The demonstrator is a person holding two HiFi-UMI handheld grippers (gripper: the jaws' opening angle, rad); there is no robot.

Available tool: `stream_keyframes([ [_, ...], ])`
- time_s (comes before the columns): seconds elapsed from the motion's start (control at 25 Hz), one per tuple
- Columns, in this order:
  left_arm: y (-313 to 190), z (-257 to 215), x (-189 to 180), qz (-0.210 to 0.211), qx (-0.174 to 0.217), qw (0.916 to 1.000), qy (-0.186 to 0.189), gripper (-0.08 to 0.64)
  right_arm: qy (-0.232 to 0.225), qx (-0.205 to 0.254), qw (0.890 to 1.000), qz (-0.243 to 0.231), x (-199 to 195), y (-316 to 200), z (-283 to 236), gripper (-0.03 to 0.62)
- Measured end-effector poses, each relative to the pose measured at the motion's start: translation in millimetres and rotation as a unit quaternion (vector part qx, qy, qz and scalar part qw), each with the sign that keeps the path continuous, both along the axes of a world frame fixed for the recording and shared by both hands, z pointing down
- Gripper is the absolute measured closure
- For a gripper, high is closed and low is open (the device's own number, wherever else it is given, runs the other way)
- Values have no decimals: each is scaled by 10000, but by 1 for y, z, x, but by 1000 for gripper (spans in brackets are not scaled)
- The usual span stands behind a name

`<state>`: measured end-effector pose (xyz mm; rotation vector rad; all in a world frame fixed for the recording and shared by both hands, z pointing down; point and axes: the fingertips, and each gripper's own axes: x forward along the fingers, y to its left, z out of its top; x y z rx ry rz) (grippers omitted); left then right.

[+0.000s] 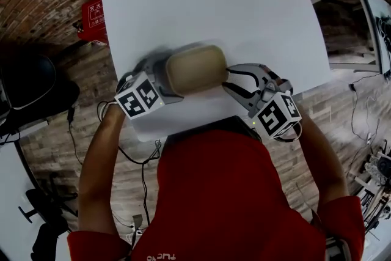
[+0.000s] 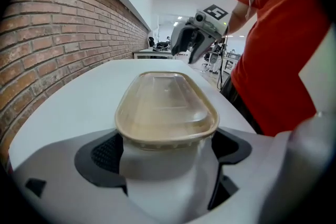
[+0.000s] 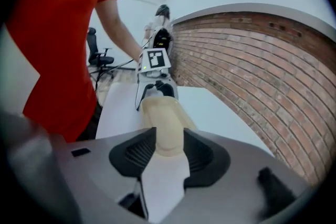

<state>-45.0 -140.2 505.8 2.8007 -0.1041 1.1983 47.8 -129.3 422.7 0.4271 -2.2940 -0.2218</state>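
Observation:
A beige oblong container (image 1: 194,69) with a clear lid hangs over the near part of the white table (image 1: 208,3), held from both ends. My left gripper (image 1: 160,79) is shut on its left end. In the left gripper view the lidded container (image 2: 165,105) fills the gap of the left gripper (image 2: 167,149), with the right gripper (image 2: 197,34) beyond it. My right gripper (image 1: 227,79) is shut on the right end. The right gripper view shows that narrow end of the container (image 3: 165,118) pinched in the right gripper (image 3: 169,152), and the left gripper (image 3: 154,73) at the far end.
A brick wall (image 2: 58,44) runs along the table's far side. A red box (image 1: 93,14) sits beyond the table's left corner, a black chair (image 1: 27,79) stands at the left, and cables (image 1: 140,162) trail below the near edge. The person's red shirt (image 1: 226,192) is close to the table.

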Motion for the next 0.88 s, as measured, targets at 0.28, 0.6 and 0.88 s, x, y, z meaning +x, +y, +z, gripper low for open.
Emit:
stream_keyframes([
  [0.28,-3,0,2,-193,46,9998,10,25,1751,691,9728,-1353,10,9,51,320],
  [0.6,-9,-3,2,-377,131,9992,101,93,2338,1350,9459,-1800,7,-3,70,311],
  [0.88,-6,-2,7,-331,81,9993,173,78,2281,1452,9451,-1833,1,-10,72,311],
])
